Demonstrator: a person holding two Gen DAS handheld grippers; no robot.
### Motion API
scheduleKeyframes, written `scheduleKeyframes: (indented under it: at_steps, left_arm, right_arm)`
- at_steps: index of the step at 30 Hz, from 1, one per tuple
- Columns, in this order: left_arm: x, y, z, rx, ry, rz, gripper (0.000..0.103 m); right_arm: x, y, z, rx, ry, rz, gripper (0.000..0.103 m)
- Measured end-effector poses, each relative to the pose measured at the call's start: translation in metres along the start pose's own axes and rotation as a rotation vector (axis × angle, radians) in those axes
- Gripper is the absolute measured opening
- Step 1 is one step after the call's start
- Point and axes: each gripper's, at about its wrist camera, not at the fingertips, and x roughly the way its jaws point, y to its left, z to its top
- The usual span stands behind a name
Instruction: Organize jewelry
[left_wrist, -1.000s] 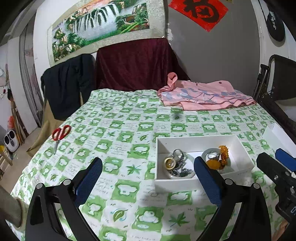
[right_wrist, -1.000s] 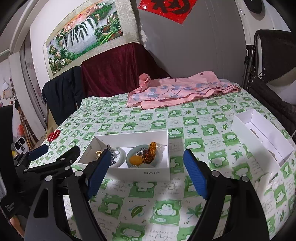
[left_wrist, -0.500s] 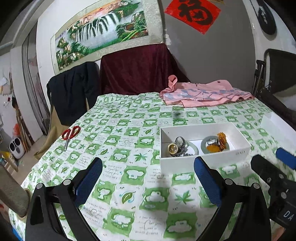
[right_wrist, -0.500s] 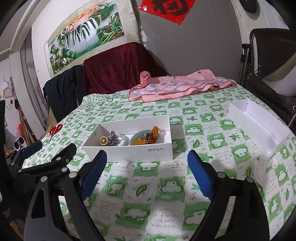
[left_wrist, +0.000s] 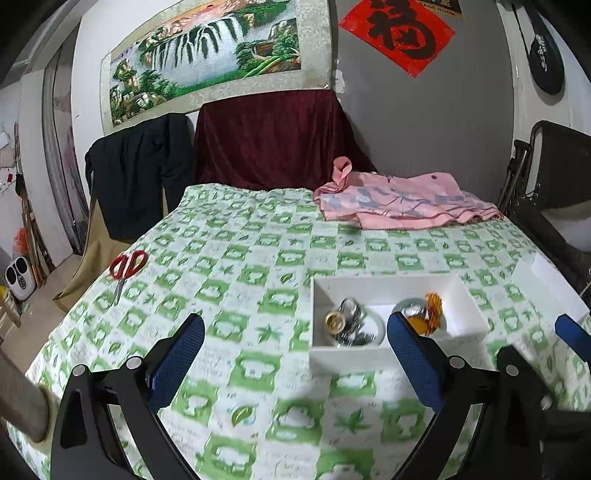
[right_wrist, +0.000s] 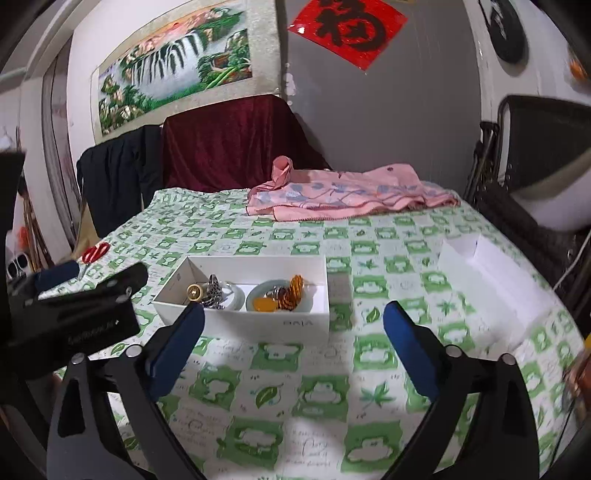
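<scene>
**A:** So, left to right: our left gripper (left_wrist: 295, 354) hangs with its jaws spread wide and nothing between them, and our right gripper (right_wrist: 293, 345) is opening too, also bare. What could trip us up?

**B:** The jewelry (right_wrist: 243, 293) sits in two small dishes inside the white box (right_wrist: 258, 323), ahead of both grippers. We judge the chains could snag together, so one piece may drag others out. The light box could also skid on the cloth if we nudge its wall.

**A:** And around us?

**B:** Red scissors (left_wrist: 125, 267) lie far left on the green-and-white checked cloth (right_wrist: 295, 406), a pink garment (right_wrist: 347, 195) at the back, an empty white lid (right_wrist: 491, 280) to the right, a waterfall painting (left_wrist: 207, 62) above.
</scene>
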Motion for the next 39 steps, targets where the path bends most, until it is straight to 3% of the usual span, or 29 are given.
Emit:
scheduleKeyframes:
  at_steps: [6, 11, 16, 24, 39]
  left_arm:
    - [0.017, -0.007, -0.013, 0.058, 0.056, 0.023, 0.097]
    - [0.011, -0.012, -0.011, 0.078, 0.012, 0.028, 0.097]
    - [0.024, -0.012, 0.007, 0.05, 0.043, -0.02, 0.097]
    - [0.032, -0.018, -0.006, 0.076, 0.03, 0.054, 0.097]
    - [0.013, -0.017, -0.019, 0.099, -0.018, 0.049, 0.097]
  right_arm:
    - [0.02, -0.008, -0.011, 0.036, 0.081, 0.015, 0.094]
    - [0.021, -0.017, -0.006, 0.079, 0.093, 0.029, 0.094]
    - [0.028, -0.02, 0.01, 0.089, 0.109, 0.058, 0.094]
    - [0.041, -0.022, 0.002, 0.112, 0.148, 0.091, 0.094]
    - [0.026, -0.022, -0.016, 0.094, 0.112, 0.059, 0.094]
